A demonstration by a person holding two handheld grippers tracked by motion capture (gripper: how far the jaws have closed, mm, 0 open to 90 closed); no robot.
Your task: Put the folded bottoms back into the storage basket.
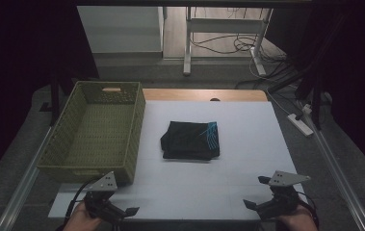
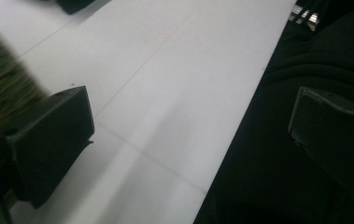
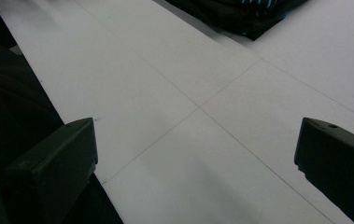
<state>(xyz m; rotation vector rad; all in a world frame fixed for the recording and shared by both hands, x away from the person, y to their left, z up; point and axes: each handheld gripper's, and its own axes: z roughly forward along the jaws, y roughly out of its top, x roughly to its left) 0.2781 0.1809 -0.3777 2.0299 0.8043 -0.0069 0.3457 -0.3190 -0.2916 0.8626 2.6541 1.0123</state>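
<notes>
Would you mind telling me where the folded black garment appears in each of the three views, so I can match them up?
High view: the folded black garment lies mid-table, right of the green basket.
Left gripper view: a dark corner at the top edge, left of centre.
Right gripper view: along the top edge, right of centre, blue stripes showing.
Shared landmark: the white table top.

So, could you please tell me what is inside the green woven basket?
The basket looks empty: its woven floor and far wall with a handle slot show. The strip of floor right behind its near wall is hidden.
</notes>
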